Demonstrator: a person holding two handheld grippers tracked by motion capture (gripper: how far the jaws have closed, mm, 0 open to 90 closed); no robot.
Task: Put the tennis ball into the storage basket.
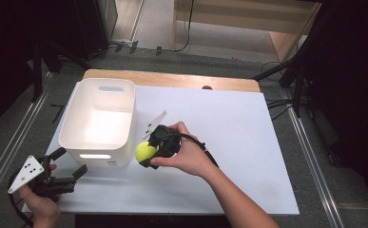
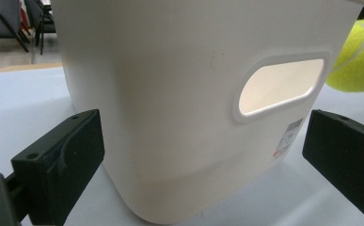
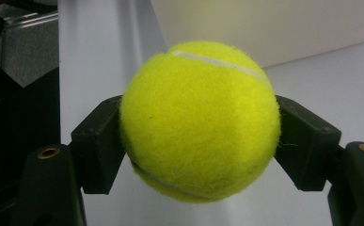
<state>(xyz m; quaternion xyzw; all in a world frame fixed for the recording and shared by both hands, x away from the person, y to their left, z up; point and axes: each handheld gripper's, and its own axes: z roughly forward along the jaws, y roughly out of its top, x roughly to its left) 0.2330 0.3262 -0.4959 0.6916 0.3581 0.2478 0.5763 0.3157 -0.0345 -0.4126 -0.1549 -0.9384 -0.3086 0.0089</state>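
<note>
- Gripping the tennis ball (image 3: 200, 120) across its middle, the right gripper (image 1: 149, 153) holds something light, fuzzy, slightly springy.
- Left gripper (image 1: 70, 167) gapes empty near the white bin (image 1: 98, 124).

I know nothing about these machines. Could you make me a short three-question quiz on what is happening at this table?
1. True or false: the right claw is shut on the tennis ball.
2. Where is the ball? A) inside the white bin B) beside the bin, outside it C) on the floor
3. Fill in: the left claw stands ____, with the bin's wall in front of it.

Key: 1 true; 2 B; 3 open
</note>
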